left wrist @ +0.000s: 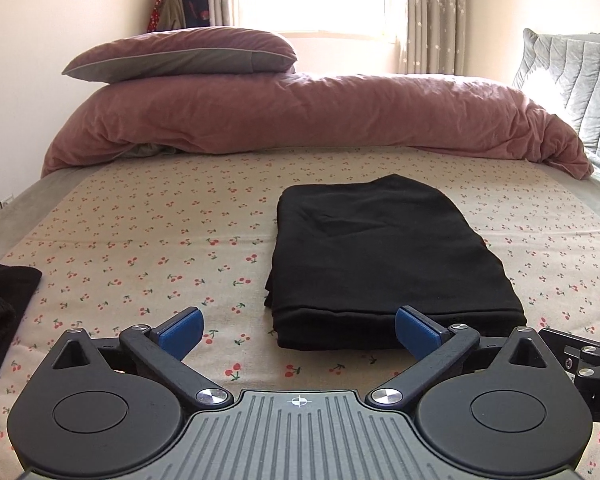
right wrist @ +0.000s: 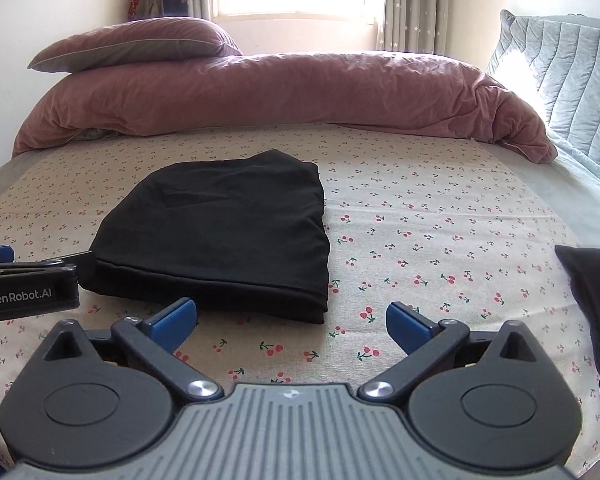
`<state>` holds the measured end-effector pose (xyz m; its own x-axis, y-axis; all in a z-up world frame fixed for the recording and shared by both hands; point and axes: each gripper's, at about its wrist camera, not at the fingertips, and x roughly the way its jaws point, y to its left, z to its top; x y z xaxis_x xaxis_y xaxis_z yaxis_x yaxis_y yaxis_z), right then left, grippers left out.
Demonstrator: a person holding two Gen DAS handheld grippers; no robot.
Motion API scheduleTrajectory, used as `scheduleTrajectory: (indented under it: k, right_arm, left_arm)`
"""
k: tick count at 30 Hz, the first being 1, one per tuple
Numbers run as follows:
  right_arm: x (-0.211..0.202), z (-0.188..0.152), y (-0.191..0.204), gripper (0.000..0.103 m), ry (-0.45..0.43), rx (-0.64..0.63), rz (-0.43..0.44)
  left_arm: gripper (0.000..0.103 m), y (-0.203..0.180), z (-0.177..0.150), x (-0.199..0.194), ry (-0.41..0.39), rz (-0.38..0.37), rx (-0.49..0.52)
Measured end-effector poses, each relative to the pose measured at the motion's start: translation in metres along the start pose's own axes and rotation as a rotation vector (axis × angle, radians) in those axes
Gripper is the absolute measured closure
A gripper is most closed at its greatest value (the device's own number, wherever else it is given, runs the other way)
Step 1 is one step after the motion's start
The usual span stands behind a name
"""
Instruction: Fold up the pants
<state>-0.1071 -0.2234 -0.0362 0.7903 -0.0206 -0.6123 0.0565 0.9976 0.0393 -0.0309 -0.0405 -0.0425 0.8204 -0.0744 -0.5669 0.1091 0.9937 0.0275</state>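
Note:
Black pants (left wrist: 384, 264) lie folded into a compact stack on the cherry-print bedsheet (left wrist: 160, 248); they also show in the right wrist view (right wrist: 228, 236). My left gripper (left wrist: 298, 330) is open and empty, just in front of the stack's near edge. My right gripper (right wrist: 292, 322) is open and empty, near the stack's front right corner. The left gripper's body (right wrist: 28, 284) shows at the left of the right wrist view, beside the pants.
A pink duvet (left wrist: 300, 116) with a pillow (left wrist: 180, 54) on it lies across the far side of the bed. A grey quilted cushion (left wrist: 572, 80) stands at the right. Other dark garments lie at the left edge (left wrist: 0, 304) and the right edge (right wrist: 596, 288).

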Motion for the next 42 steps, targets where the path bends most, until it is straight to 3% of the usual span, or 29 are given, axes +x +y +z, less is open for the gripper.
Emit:
scheduleTrajectory:
  k: [6,42]
  right_arm:
    - [0.001,-0.001,0.002,0.004,0.013,0.008,-0.025]
    - [0.011,-0.002,0.015,0.004,0.051,-0.009,-0.042]
  left_arm:
    - [0.0,0.004,-0.004,0.007,0.053,-0.007,-0.016]
    - [0.0,-0.001,-0.008,0.002,0.059,-0.038,0.002]
